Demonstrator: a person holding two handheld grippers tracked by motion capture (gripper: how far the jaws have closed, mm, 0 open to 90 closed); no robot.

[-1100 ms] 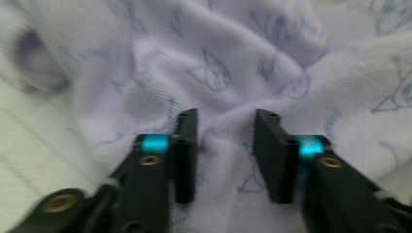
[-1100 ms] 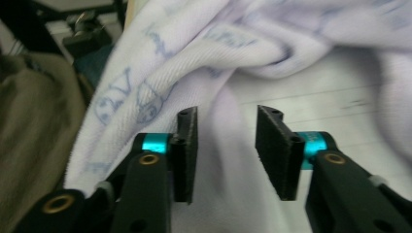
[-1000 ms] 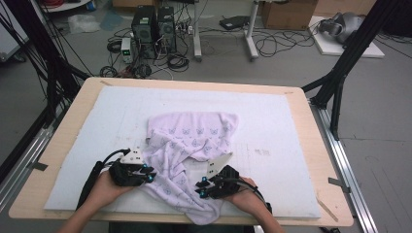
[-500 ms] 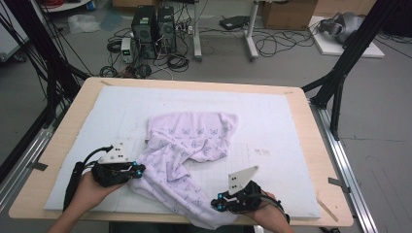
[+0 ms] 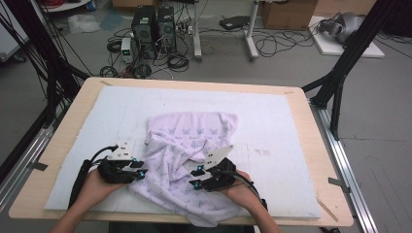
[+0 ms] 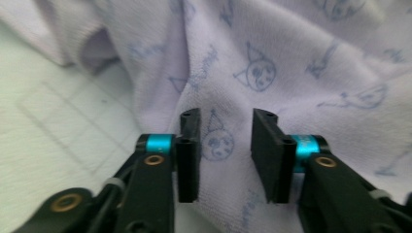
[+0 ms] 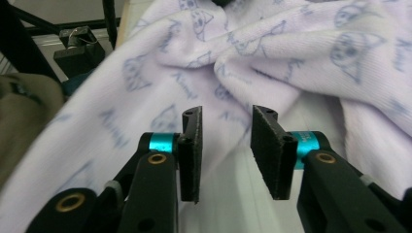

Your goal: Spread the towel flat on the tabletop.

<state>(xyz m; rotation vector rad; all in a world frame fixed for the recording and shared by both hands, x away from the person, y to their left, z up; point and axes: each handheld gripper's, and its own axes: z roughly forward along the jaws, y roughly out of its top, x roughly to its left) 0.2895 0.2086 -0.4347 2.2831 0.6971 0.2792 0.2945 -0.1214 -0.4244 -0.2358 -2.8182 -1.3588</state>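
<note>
A pale lilac garment printed with small cat faces lies crumpled on the white mat, and its front edge hangs over the near side. My left gripper is at the garment's left front edge. In the left gripper view the left gripper has just been opening; the cloth lies under and between the jaws, and the pads do not press it. My right gripper rests on the cloth right of centre. In the right gripper view the right gripper has also just been opening over folds of the garment, with nothing pinched.
The mat covers most of a wooden table. Black frame legs stand at the right and left corners, with metal rails along both sides. Computer cases and cables sit on the floor beyond the far edge.
The hands first pulled apart and toward the near edge, stretching the garment's front. Now both have come back inward to the cloth, the right gripper moving up and left onto it.
</note>
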